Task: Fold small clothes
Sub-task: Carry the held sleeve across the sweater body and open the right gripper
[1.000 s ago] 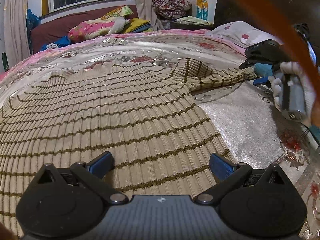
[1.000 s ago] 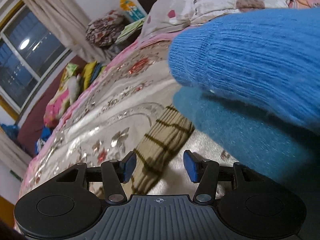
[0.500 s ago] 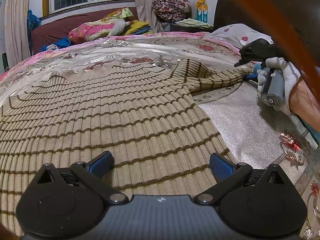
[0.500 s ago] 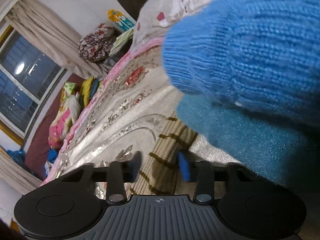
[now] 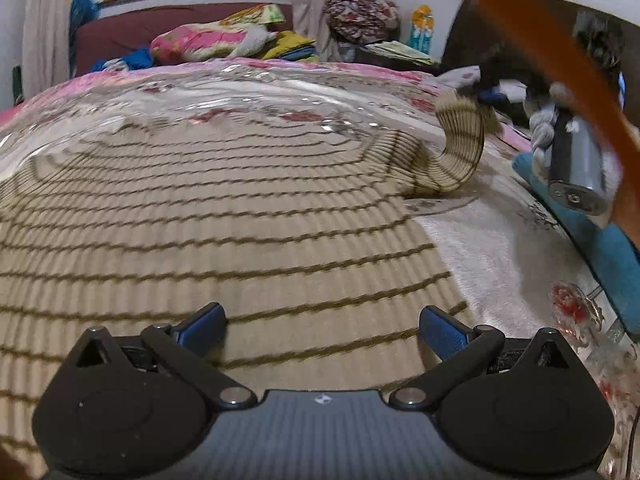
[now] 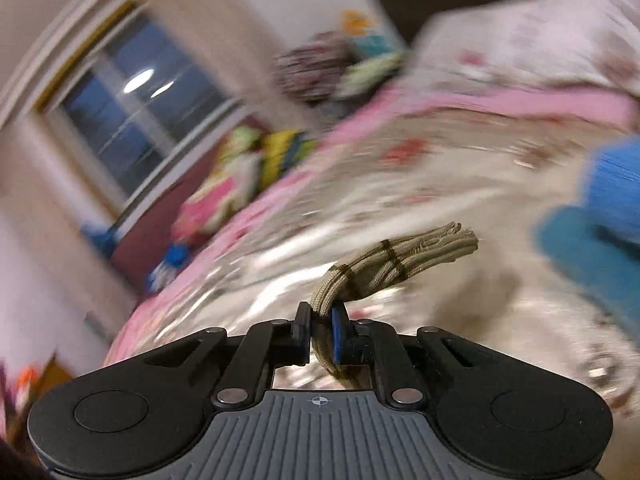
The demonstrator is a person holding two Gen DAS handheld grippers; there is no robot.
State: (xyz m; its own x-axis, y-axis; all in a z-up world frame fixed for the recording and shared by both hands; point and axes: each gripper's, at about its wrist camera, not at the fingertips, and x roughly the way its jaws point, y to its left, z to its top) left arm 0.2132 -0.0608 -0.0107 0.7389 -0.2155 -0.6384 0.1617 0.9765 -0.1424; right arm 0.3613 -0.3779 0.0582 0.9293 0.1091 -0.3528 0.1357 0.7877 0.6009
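In the left wrist view, the striped sweater [image 5: 208, 216] lies spread flat across the middle of the bed [image 5: 492, 248], laid out so its sides can be turned in. The left gripper [image 5: 322, 326] hangs low over the sweater's near hem with its jaws wide apart and nothing between them, probably waiting to pin or take that hem. Toward the bed's right edge the sleeve [image 5: 456, 148] curls up off the cover, its cuff lifted by the right gripper [image 5: 490, 98], which a gloved hand [image 5: 546, 136] holds; motion blur hides how the jaws stand here. A blue garment [image 5: 600, 248] lies along that right edge, beside the sleeve. The right wrist view supplies what is missing: the right gripper [image 6: 320, 334] is closed tight on the sleeve [image 6: 396, 266], the bunched cuff sticking out past the fingertips above the bed cover [image 6: 280, 280], a hold that suits carrying it inward over the body. The blue garment [image 6: 592, 248] sits at the right. This view shows nothing of the spread body or the left gripper, and its background is heavily smeared.
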